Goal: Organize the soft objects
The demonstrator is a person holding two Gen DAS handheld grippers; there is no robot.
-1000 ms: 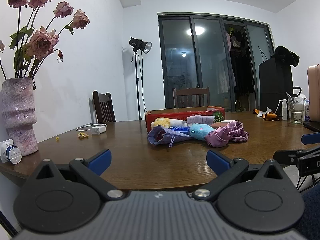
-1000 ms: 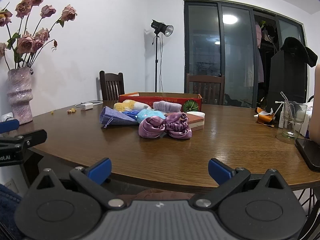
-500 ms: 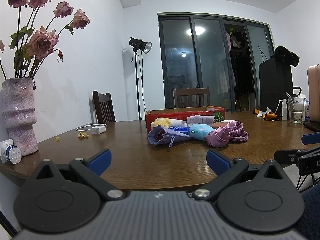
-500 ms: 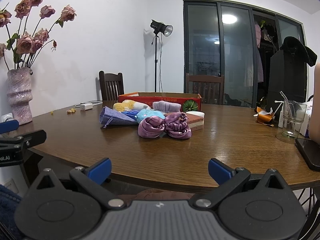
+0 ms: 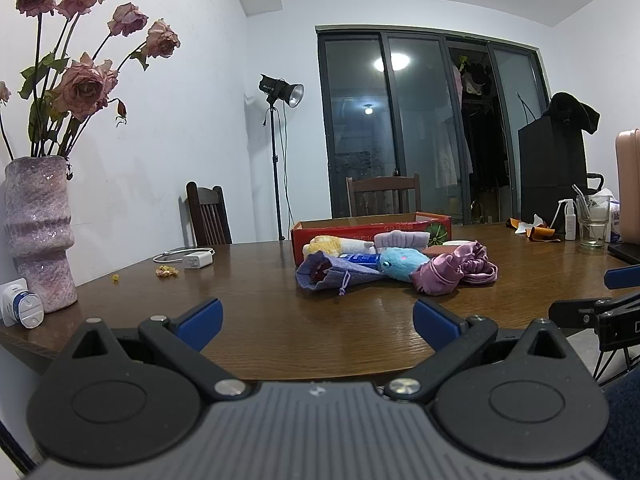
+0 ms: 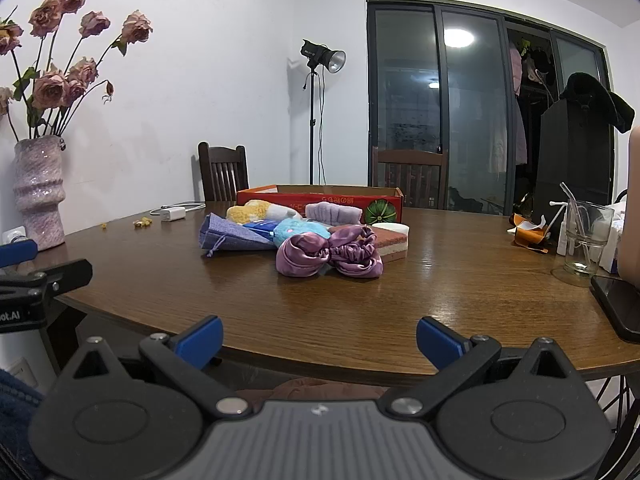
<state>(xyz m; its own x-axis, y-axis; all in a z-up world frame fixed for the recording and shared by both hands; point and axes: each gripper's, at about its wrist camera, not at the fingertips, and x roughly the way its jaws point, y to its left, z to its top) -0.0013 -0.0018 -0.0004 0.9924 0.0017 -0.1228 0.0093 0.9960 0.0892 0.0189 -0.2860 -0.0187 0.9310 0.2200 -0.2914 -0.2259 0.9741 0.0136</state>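
Both wrist cameras are looking level across the wooden table (image 5: pixel 280 320) from its near edge, side by side, sharing the soft-object pile (image 6: pixel 304 236) and red box (image 5: pixel 372 228).

Brown wood-grain bench (image 6: pixel 440 280); red box (image 6: pixel 320 200); shiny purple scrunchie (image 6: pixel 328 254); lavender pouch (image 6: pixel 232 234); light-blue plush (image 6: pixel 292 228); yellow-and-white plush (image 6: pixel 256 211); speckled pink vase (image 6: pixel 38 192).

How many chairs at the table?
2. One chair stands at the far left side by the white wall; the other chair is at the far side, behind the red box, before the glass doors. Nearer ones could be out of view.
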